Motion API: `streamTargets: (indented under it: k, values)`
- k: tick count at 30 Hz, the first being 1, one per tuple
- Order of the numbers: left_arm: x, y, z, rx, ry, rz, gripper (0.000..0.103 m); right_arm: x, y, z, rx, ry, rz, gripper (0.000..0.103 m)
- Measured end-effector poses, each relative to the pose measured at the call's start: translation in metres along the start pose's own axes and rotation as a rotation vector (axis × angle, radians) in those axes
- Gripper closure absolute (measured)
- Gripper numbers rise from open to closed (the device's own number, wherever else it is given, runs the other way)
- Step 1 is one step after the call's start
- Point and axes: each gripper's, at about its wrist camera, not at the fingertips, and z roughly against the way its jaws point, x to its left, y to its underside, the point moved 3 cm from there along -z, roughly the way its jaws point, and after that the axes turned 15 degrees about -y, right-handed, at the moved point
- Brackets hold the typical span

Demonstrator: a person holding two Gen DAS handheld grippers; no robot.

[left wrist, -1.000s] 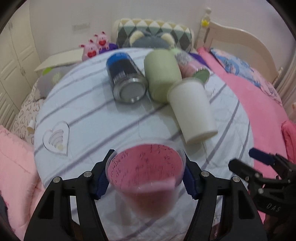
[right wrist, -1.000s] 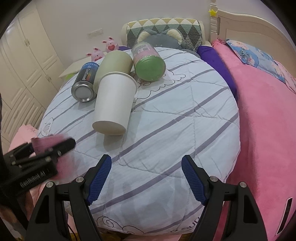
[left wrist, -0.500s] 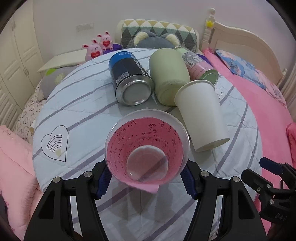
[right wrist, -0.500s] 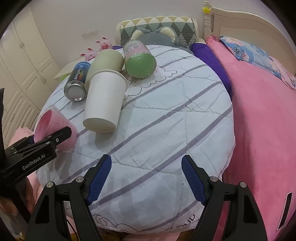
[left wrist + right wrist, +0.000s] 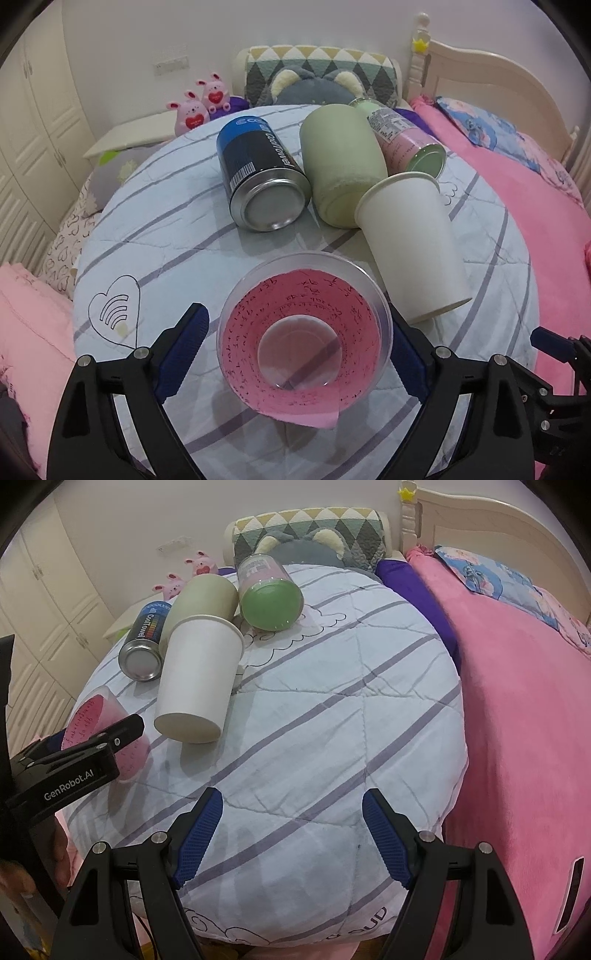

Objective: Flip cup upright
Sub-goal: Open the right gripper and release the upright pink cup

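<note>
Clear plastic forms the cup (image 5: 304, 336), lined with a pink paper sheet bearing handwriting; it stands mouth-up on the striped quilt (image 5: 177, 236) of the bed, between the blue pads of the left hand-held gripper (image 5: 297, 350). The jaws are spread: the left pad stands clear of the cup wall, and the right pad sits just beside the rim; contact there cannot be confirmed. From the right wrist view, the cup (image 5: 99, 716) appears at the quilt's left edge, partly behind the left gripper body. The right hand-held gripper (image 5: 291, 836) is open and holds nothing, above the near quilt edge. Beyond the cup lie a white paper cup (image 5: 410, 247), a blue can (image 5: 258, 173), a green cylinder (image 5: 341, 158) and a pink green-capped can (image 5: 406, 144), all on their sides.
</note>
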Motion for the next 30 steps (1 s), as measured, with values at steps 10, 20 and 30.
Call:
streamTargets:
  k: [10,20,30]
  values:
    - [0.002,0.002,0.009,-0.025,-0.003,-0.004,0.01,0.001,0.001,0.005,-0.016,0.007,-0.006,0.024]
    - [0.004,0.013,0.032,-0.074,0.009,-0.024,0.01,0.02,0.01,0.018,-0.048,0.017,0.019,0.024]
    - [0.019,0.041,0.066,-0.163,0.039,-0.028,0.01,0.042,0.038,0.034,-0.106,0.046,0.048,0.024]
